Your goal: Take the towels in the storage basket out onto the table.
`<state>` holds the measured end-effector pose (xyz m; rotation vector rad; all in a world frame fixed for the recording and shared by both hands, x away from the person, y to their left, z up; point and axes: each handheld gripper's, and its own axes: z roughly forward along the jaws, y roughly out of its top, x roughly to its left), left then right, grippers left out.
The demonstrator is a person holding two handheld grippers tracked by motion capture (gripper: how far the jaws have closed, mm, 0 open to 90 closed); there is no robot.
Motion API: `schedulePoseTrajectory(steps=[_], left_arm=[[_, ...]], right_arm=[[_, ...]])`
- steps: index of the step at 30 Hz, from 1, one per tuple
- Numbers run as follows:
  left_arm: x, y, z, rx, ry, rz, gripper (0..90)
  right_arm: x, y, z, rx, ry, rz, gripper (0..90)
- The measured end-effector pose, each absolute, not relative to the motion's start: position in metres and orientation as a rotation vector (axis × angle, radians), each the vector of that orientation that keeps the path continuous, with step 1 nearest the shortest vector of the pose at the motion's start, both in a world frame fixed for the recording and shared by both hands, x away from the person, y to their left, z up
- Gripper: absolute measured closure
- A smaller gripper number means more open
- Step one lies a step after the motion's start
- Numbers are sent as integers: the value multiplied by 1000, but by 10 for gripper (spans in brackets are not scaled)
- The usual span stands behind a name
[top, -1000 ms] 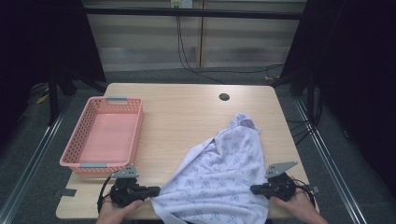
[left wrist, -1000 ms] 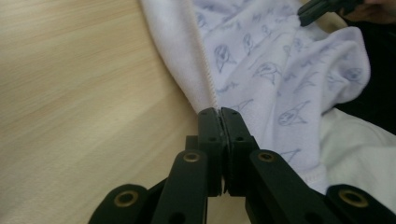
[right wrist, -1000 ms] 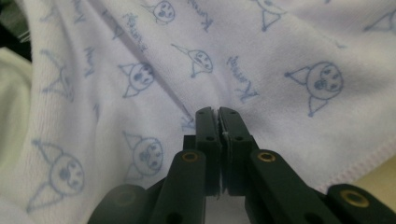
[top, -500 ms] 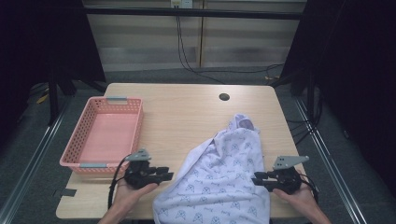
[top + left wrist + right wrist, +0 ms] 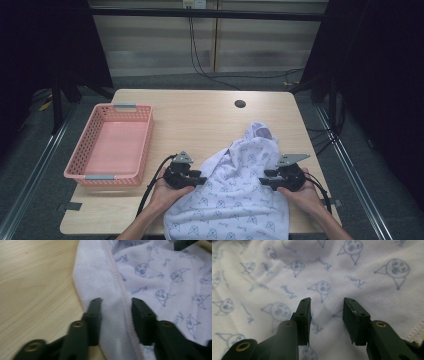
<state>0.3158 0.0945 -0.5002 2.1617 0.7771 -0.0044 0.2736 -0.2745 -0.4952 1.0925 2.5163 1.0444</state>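
Currently both claws stand spread over the white printed fleece cloth (image 5: 235, 195): left claw (image 5: 113, 315) straddles the stitched hem, having just narrowed; right claw (image 5: 325, 315), just widened, should seat deeper before pinching.

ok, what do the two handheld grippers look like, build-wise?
Both match: the left gripper and right gripper have black bodies, each topped by a grey three-cornered plate. A black cable loops back from each. Up close, the fingers are flat black blocks bolted to arms with brass-coloured pivot rivets. Forearms are bare, no sleeves visible.
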Motion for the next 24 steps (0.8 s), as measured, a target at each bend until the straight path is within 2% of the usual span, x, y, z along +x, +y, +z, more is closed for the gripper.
schedulePoseTrajectory(steps=[1, 2, 3, 7, 16, 17, 21, 24], left_arm=[[316, 98, -500, 2162, 774, -33, 832], [315, 100, -500, 2158, 790, -30, 875], [314, 104, -500, 2146, 812, -37, 885], [307, 126, -496, 2089, 830, -97, 888], [252, 181, -486, 2037, 828, -248, 883], [249, 184, -487, 2032, 825, -254, 865], [255, 183, -484, 1996, 843, -223, 688], [270, 167, -480, 1989, 817, -179, 648]], right_arm=[[273, -274, -496, 1082, 2525, 1028, 633], [271, -273, -496, 1071, 2522, 1009, 685], [271, -273, -496, 1056, 2548, 1019, 781], [262, -277, -494, 1057, 2602, 1022, 860], [214, -286, -488, 965, 2734, 1005, 866], [207, -286, -487, 951, 2757, 996, 859], [203, -290, -487, 956, 2724, 1038, 740], [213, -291, -479, 982, 2642, 1097, 700]])
